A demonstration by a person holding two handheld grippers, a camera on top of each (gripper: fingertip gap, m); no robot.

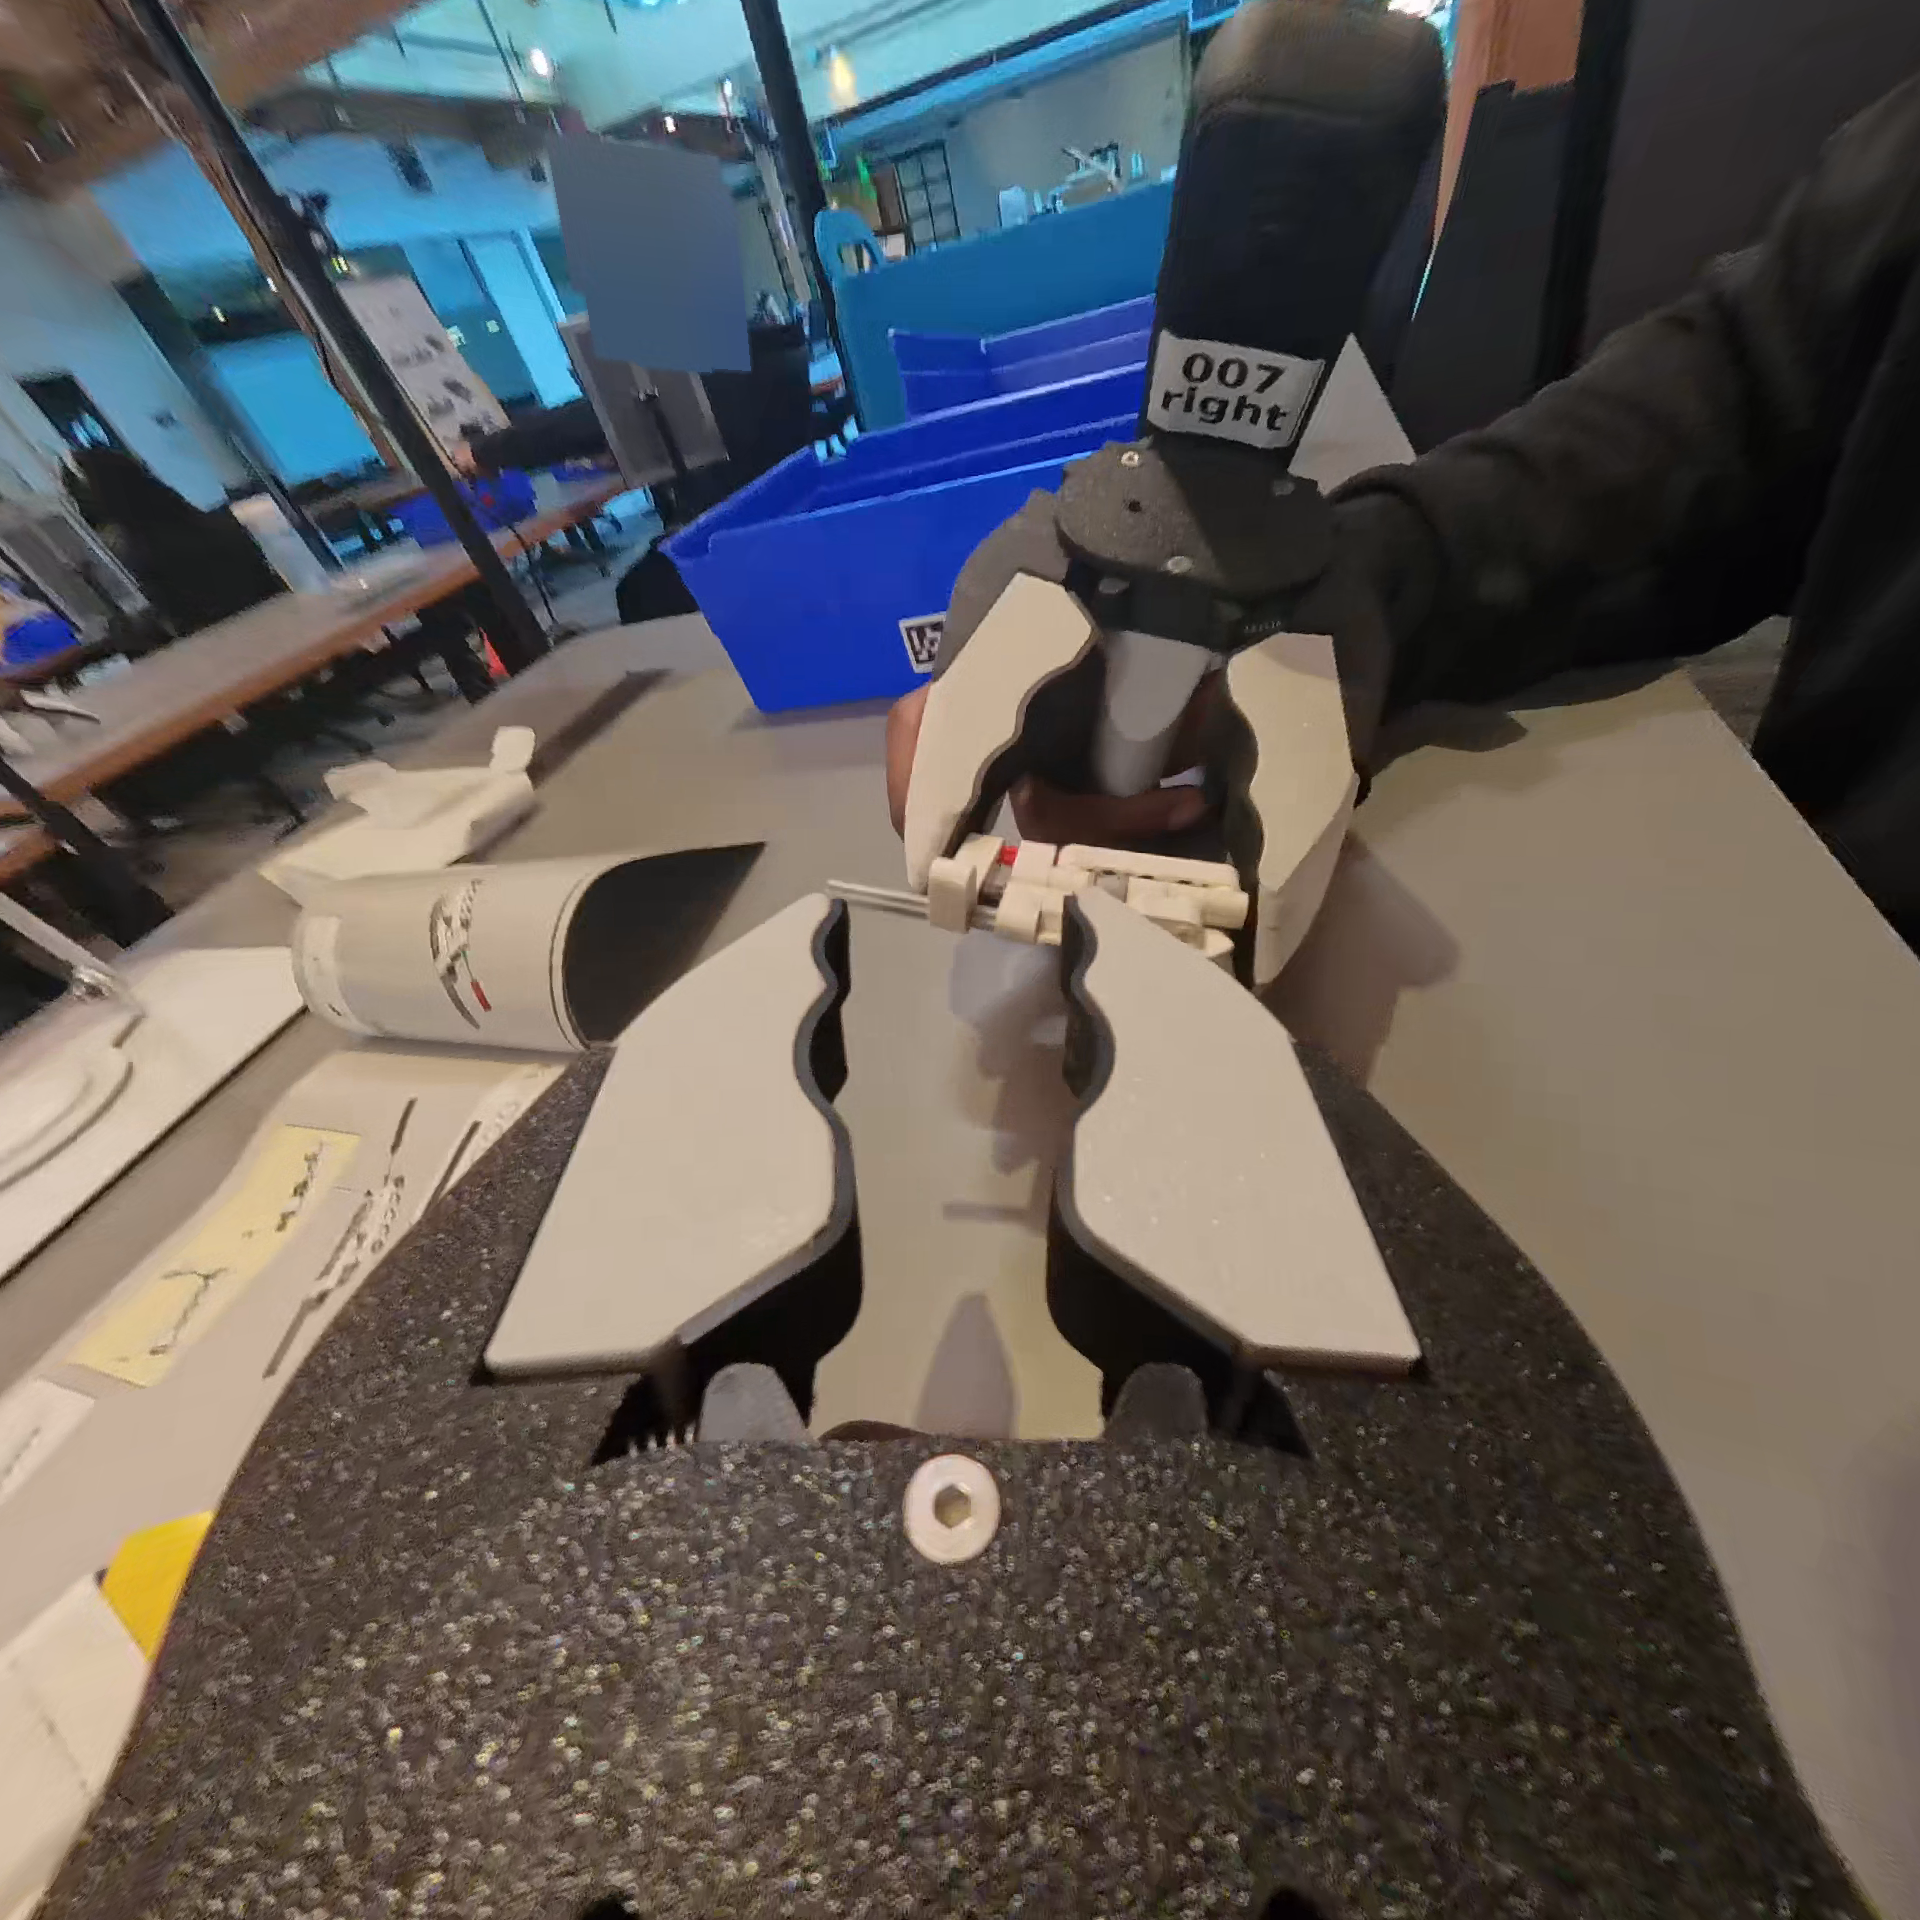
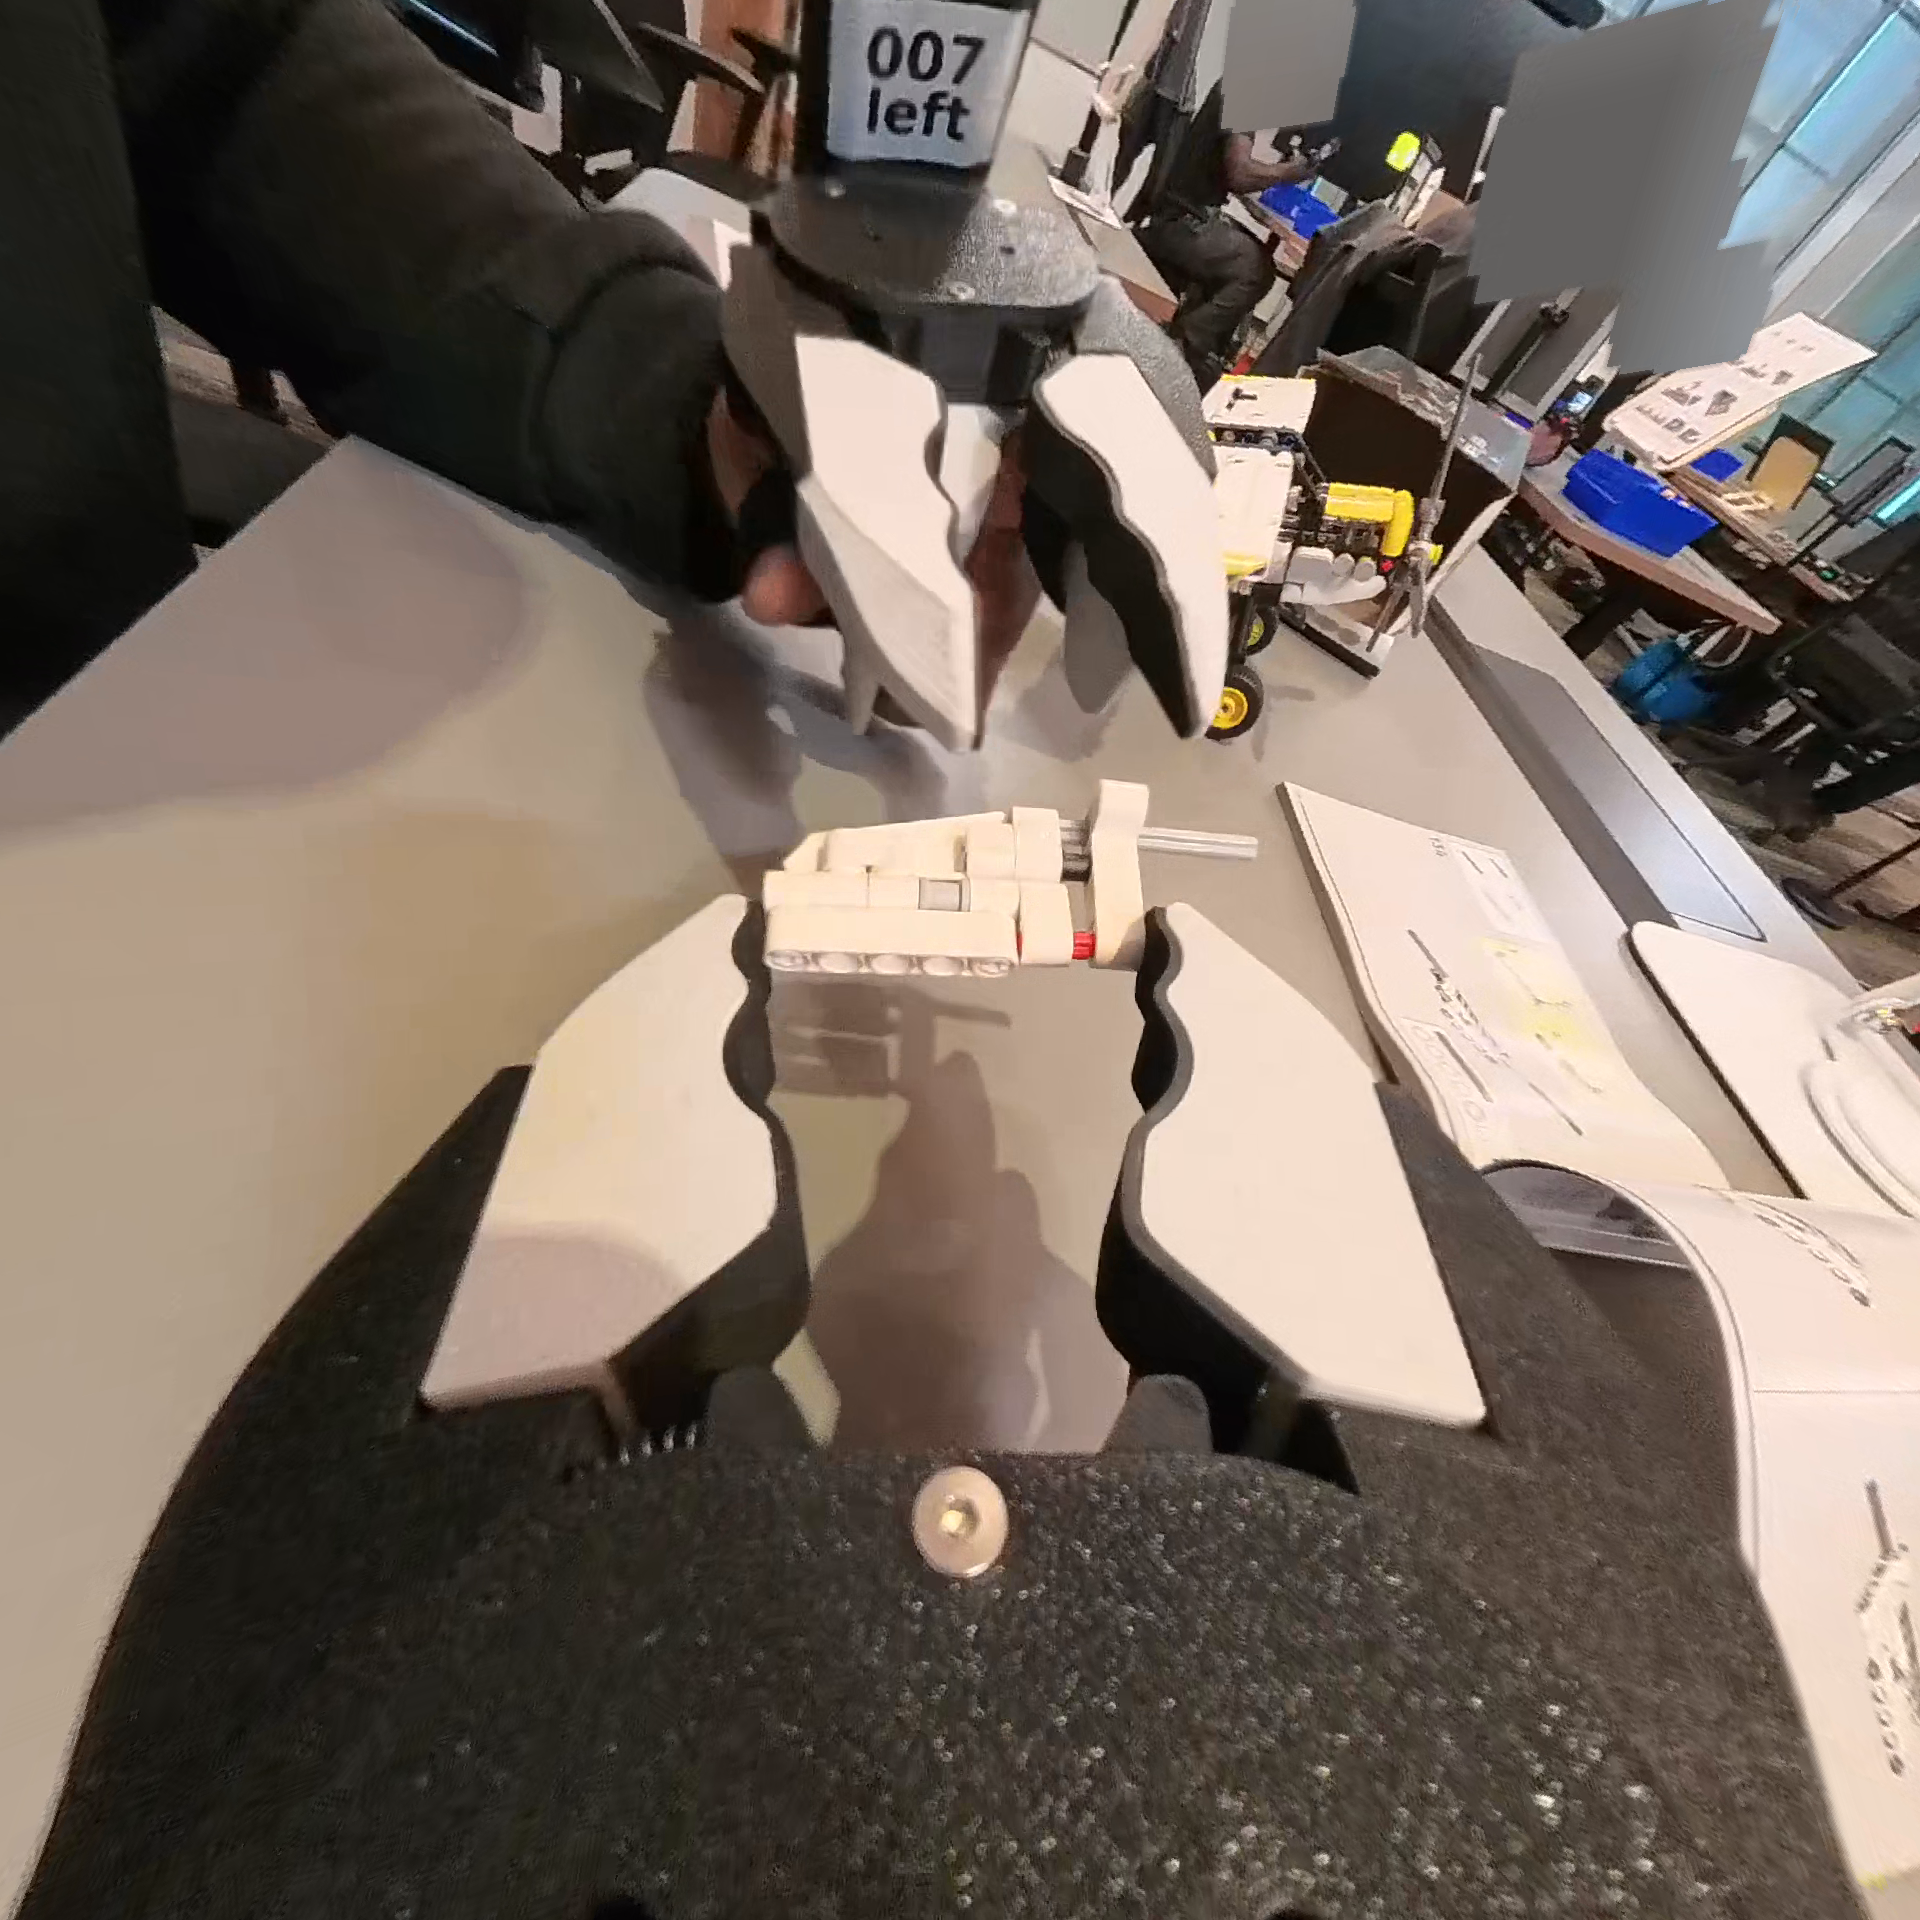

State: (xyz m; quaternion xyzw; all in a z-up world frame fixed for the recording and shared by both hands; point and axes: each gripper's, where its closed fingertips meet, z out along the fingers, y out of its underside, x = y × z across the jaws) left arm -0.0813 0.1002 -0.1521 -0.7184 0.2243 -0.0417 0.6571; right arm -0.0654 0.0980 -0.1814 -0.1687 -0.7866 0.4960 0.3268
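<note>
My right hand-held gripper (image 2: pixel 951 930) is clamped on the white brick assembly (image 2: pixel 935 899), one pad on each end, so it sits level above the surface (image 2: pixel 312 831) with its grey axle (image 2: pixel 1205 844) poking out free on the right. My left hand-held gripper (image 1: pixel 956 925) hangs apart and empty just beyond it, tips angled down. There is bare surface to the left and beneath. The open booklet (image 2: pixel 1507 987) crowds the right, with a yellow-wheeled model (image 2: pixel 1309 520) farther off and a blue bin (image 1: pixel 831 582) at the far edge.
</note>
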